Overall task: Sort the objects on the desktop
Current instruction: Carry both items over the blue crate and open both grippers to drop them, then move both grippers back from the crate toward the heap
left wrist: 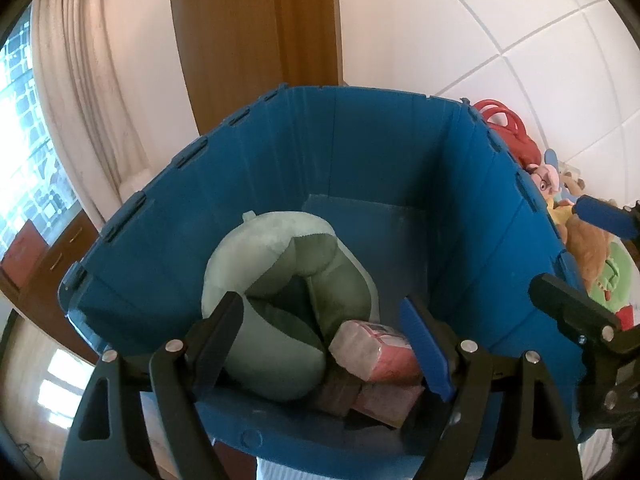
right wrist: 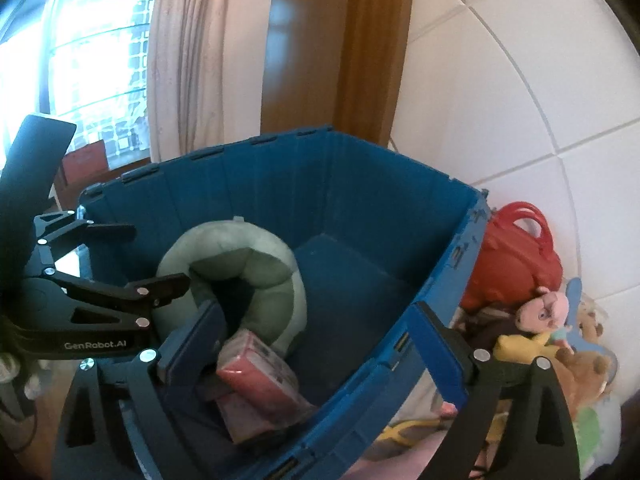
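Note:
A blue plastic bin [left wrist: 400,152] fills both views [right wrist: 360,184]. Inside lie a pale green neck pillow [left wrist: 280,280] [right wrist: 240,256] and pink wrapped packs [left wrist: 372,352] [right wrist: 256,372]. My left gripper [left wrist: 324,344] is open and empty, its fingers hanging over the bin above the pillow and packs. My right gripper [right wrist: 320,344] is open and empty, straddling the bin's right wall. Each gripper shows at the edge of the other's view.
To the right of the bin lies a pile of things: a red handbag [right wrist: 516,252], a pink plush doll [right wrist: 548,308], brown and green plush toys [left wrist: 596,256]. Behind stand a white tiled wall, a wooden post [left wrist: 256,32], curtains and a window.

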A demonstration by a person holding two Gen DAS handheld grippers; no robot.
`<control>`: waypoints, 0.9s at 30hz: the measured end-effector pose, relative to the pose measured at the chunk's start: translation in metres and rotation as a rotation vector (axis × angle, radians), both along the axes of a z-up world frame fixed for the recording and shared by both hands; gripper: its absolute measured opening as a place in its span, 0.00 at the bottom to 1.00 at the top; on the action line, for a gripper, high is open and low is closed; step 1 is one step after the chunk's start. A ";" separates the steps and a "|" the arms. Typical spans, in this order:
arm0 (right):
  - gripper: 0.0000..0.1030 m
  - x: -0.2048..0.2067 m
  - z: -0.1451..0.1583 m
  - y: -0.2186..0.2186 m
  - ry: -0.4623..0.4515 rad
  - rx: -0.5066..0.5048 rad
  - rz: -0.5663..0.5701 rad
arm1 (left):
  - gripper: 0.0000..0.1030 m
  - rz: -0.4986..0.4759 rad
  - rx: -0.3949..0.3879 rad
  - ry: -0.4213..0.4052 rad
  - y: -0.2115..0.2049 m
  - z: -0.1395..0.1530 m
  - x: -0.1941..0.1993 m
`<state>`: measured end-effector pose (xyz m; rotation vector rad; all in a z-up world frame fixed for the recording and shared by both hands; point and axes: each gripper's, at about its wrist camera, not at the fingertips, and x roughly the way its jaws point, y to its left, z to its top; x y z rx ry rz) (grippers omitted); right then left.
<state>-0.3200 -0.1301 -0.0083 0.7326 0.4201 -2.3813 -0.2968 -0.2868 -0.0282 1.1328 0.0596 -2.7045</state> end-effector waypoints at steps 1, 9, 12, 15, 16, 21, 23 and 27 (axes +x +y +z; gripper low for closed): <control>0.93 0.001 0.001 0.001 0.003 -0.001 -0.003 | 0.78 -0.001 0.001 0.001 0.000 0.000 0.001; 1.00 0.011 0.006 0.012 0.011 -0.011 -0.021 | 0.78 0.003 0.001 0.007 0.007 0.003 0.012; 1.00 0.017 0.008 0.019 0.017 -0.019 -0.032 | 0.78 0.000 0.002 0.017 0.012 0.006 0.022; 1.00 0.025 0.010 0.033 0.019 -0.041 -0.047 | 0.78 -0.012 0.006 0.032 0.022 0.009 0.034; 1.00 0.027 0.010 0.038 0.019 -0.048 -0.053 | 0.78 -0.018 0.008 0.037 0.027 0.010 0.039; 1.00 0.040 0.011 0.072 0.018 -0.079 -0.095 | 0.78 -0.047 0.005 0.063 0.057 0.015 0.055; 1.00 0.045 0.011 0.091 0.018 -0.094 -0.115 | 0.78 -0.062 -0.004 0.076 0.075 0.017 0.063; 1.00 0.056 0.010 0.130 0.013 -0.112 -0.146 | 0.78 -0.095 -0.003 0.078 0.112 0.016 0.075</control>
